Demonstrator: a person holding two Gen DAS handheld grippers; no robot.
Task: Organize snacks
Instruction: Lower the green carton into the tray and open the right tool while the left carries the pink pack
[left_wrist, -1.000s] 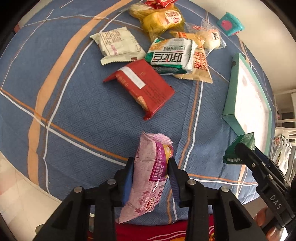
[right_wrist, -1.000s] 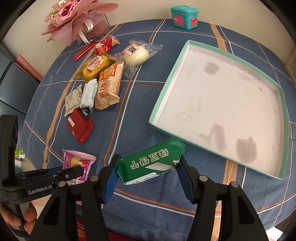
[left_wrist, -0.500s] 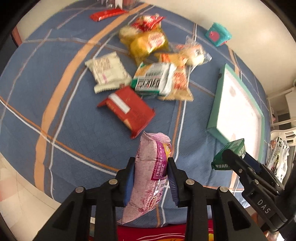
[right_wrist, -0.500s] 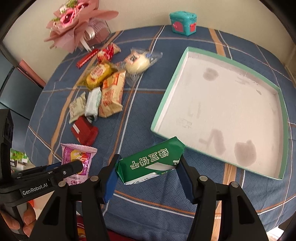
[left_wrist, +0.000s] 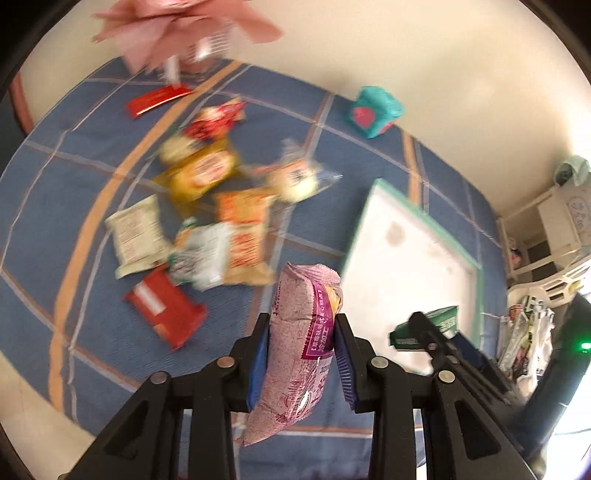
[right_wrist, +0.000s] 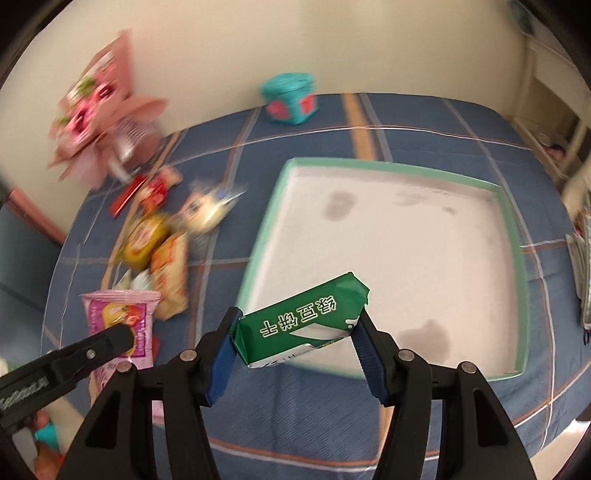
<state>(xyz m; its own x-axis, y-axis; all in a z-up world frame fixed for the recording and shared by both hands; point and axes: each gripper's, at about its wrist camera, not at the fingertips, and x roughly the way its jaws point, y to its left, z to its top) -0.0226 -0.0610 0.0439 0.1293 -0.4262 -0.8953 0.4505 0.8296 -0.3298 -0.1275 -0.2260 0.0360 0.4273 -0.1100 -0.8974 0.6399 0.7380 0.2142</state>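
Note:
My left gripper (left_wrist: 300, 343) is shut on a pink-purple snack packet (left_wrist: 295, 343), held upright above the blue tablecloth; the same packet (right_wrist: 120, 321) shows at the lower left of the right wrist view. My right gripper (right_wrist: 295, 325) is shut on a green snack packet (right_wrist: 301, 319) with white lettering, hanging over the near-left corner of the white tray with a teal rim (right_wrist: 258, 236). The left wrist view has that tray (left_wrist: 469, 254) at the right, with the green packet (left_wrist: 439, 321) in front of it. Several loose snacks (left_wrist: 218, 206) lie left of the tray.
A red packet (left_wrist: 162, 310) and a cream packet (left_wrist: 135, 236) lie at the near edge of the snack pile. A teal box (right_wrist: 290, 98) stands at the table's far edge, a pink bouquet (right_wrist: 99, 114) at the far left. Shelves and bags (left_wrist: 532, 314) crowd the right side.
Both grippers have risen and tilted up with their packets still held. The far wall, bouquet and teal box have come into view, and the green packet now hangs over the tray's corner.

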